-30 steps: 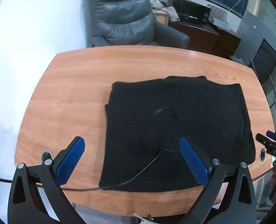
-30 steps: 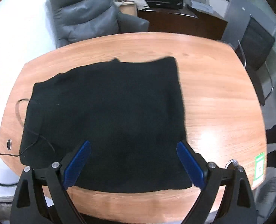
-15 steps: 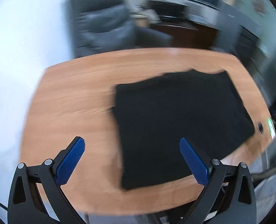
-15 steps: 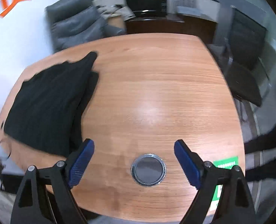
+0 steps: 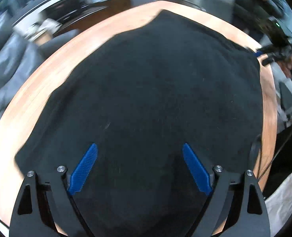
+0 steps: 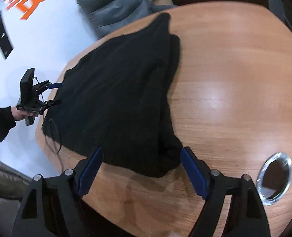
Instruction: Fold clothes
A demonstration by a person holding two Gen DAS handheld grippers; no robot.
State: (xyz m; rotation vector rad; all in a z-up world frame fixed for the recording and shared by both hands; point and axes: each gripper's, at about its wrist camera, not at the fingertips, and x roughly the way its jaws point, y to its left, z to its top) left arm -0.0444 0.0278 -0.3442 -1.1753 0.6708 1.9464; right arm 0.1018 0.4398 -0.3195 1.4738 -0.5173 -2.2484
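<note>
A black garment (image 5: 155,90) lies folded flat on the round wooden table (image 5: 37,90). My left gripper (image 5: 140,167) is open and hovers over the garment's near edge, holding nothing. In the right wrist view the garment (image 6: 122,86) fills the table's left half. My right gripper (image 6: 141,169) is open, its fingertips on either side of the garment's near corner, holding nothing. The left gripper (image 6: 55,93) also shows there, open at the garment's far left edge. The right gripper (image 5: 264,56) shows blurred at the garment's far right corner in the left wrist view.
A round metal cable grommet (image 6: 275,178) sits in the table at the near right. A thin black cable (image 6: 54,136) hangs by the garment's left edge. A grey leather armchair (image 6: 114,7) stands behind the table. A dark cabinet (image 5: 76,9) lines the back wall.
Both grippers have swung to opposite ends of the garment and come lower and closer to it. Both stay open. The garment itself lies as before.
</note>
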